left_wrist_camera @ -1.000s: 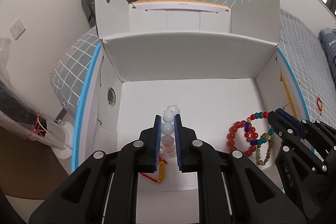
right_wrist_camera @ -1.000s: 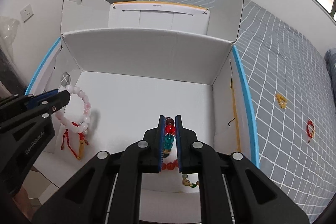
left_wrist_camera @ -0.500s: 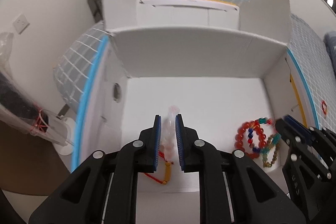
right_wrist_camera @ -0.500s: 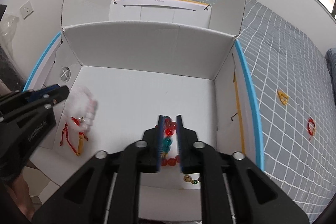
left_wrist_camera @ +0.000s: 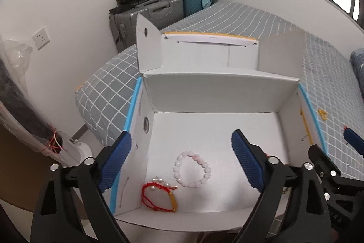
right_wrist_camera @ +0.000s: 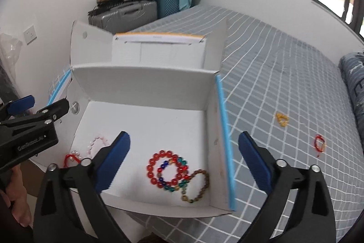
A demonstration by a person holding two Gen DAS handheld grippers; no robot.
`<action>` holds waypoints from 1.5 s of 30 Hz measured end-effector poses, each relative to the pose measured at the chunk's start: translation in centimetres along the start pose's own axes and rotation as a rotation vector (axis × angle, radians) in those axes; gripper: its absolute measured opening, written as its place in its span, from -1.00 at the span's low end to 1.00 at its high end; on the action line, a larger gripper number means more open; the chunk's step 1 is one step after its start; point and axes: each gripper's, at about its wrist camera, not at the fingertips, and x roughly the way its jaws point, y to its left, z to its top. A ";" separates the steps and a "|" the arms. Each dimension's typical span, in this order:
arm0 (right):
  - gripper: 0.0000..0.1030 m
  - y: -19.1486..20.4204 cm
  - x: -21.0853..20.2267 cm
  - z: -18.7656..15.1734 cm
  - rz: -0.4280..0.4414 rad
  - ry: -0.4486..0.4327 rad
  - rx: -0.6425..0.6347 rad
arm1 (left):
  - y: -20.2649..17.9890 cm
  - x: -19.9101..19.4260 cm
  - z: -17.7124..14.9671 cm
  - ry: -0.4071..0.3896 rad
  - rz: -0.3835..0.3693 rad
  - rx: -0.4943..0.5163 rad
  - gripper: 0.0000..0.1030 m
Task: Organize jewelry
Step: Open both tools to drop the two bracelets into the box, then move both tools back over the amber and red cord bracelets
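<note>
Having just been opened, both the left gripper and right gripper are seen empty above the white cardboard box, where the pale pink bead bracelet and red bead bracelet were released; the red cord bracelet on the grey checked bedspread is judged next.

left gripper jaws just opening off pink bead bracelet, right gripper jaws just opening off red bead bracelet, both bracelets now lying in white box, both grippers lifting away

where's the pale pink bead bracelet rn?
In the left wrist view the pale pink bead bracelet lies flat on the floor of the white box, near its front left corner, just up and right of the red cord bracelet.
</note>
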 end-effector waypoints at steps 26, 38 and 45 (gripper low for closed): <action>0.85 -16.7 -4.0 -2.4 -0.121 -0.042 0.122 | -15.7 -3.7 1.1 -0.100 -0.180 0.127 0.89; 0.85 -31.2 0.8 -5.2 -0.197 0.044 0.288 | -32.0 1.5 1.3 -0.037 -0.299 0.252 0.89; 0.85 -38.2 5.4 -7.5 -0.224 0.102 0.359 | -40.2 6.8 1.2 0.028 -0.358 0.290 0.89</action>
